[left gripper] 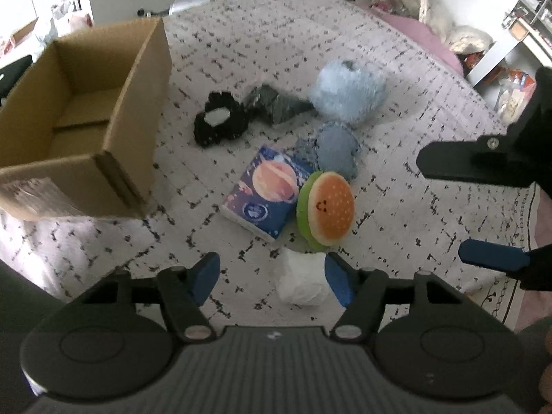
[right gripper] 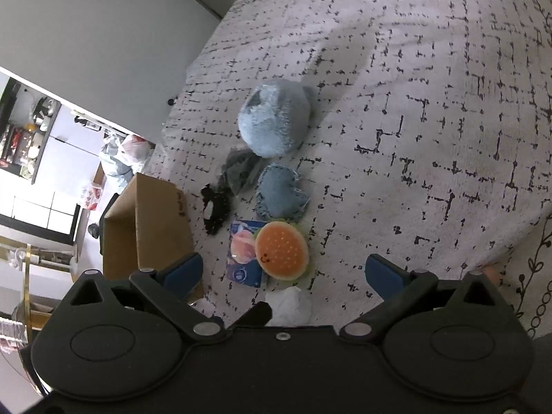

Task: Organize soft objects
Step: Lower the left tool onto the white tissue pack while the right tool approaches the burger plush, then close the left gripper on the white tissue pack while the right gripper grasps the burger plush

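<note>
Left claw [left gripper: 272,277] hangs half-wide over a white soft bundle [left gripper: 303,281], pads not pressing it. Right claw [right gripper: 284,270] gapes wide. Burger plush [left gripper: 327,207] lies mid-bed, cardboard box [left gripper: 86,131] toward the bed's edge.

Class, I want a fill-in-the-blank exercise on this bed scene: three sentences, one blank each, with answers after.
1. The cardboard box on the patterned bedspread is open at the top and holds ____ toys.
2. The burger-shaped plush leans against a tissue pack printed with a ____.
3. The white soft bundle lies nearest the ____ gripper, touching one of its blue pads.

Answers: no; planet; left
</note>
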